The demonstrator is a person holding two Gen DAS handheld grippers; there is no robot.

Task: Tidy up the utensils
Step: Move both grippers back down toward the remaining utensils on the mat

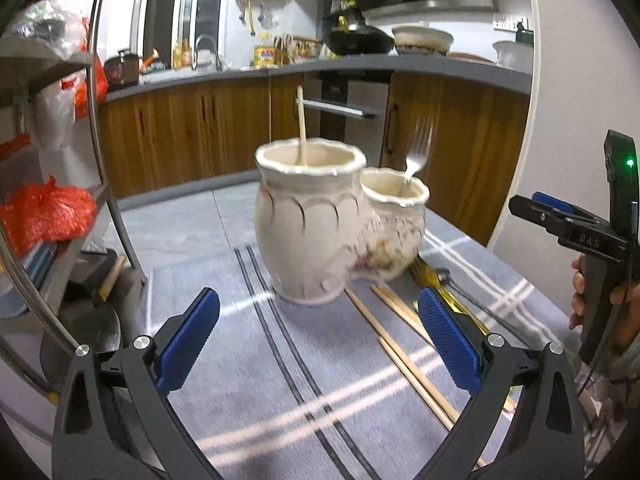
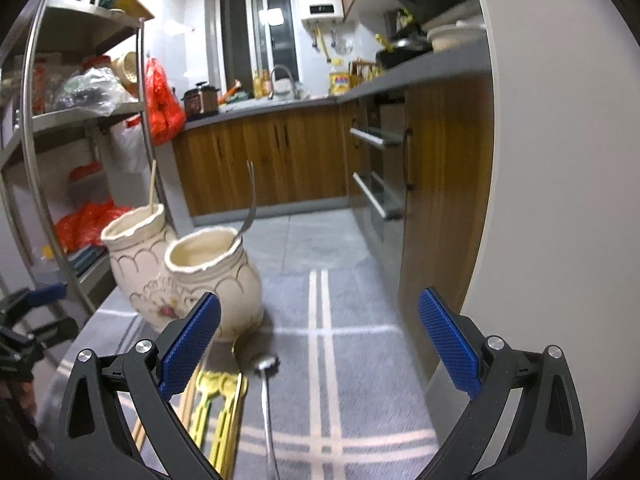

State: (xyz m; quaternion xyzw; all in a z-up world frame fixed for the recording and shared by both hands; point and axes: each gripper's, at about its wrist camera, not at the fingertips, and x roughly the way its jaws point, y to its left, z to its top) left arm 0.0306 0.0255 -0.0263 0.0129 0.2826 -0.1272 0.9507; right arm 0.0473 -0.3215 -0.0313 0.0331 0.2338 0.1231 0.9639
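Observation:
A cream ceramic double-pot holder (image 1: pixel 316 220) (image 2: pixel 216 276) stands on a grey striped cloth (image 1: pixel 240 380). One wooden chopstick (image 1: pixel 301 128) stands in its taller pot. A silver fork (image 1: pixel 418 152) (image 2: pixel 248 208) leans in the shorter pot. Loose wooden chopsticks (image 1: pixel 404 356) lie right of the holder. Gold utensils (image 2: pixel 218 416) and a silver spoon (image 2: pixel 267 392) lie on the cloth beside them. My left gripper (image 1: pixel 320 340) is open, in front of the holder, holding nothing. My right gripper (image 2: pixel 320 344) (image 1: pixel 536 206) is open above the spoon, empty.
A metal shelf rack (image 2: pixel 80 120) with orange bags (image 1: pixel 44 212) stands to the left. Wooden kitchen cabinets (image 1: pixel 192 132) and a grey counter lie behind. A white wall corner (image 2: pixel 540 160) rises at the right. A person's hand (image 1: pixel 580 296) grips the right gripper's handle.

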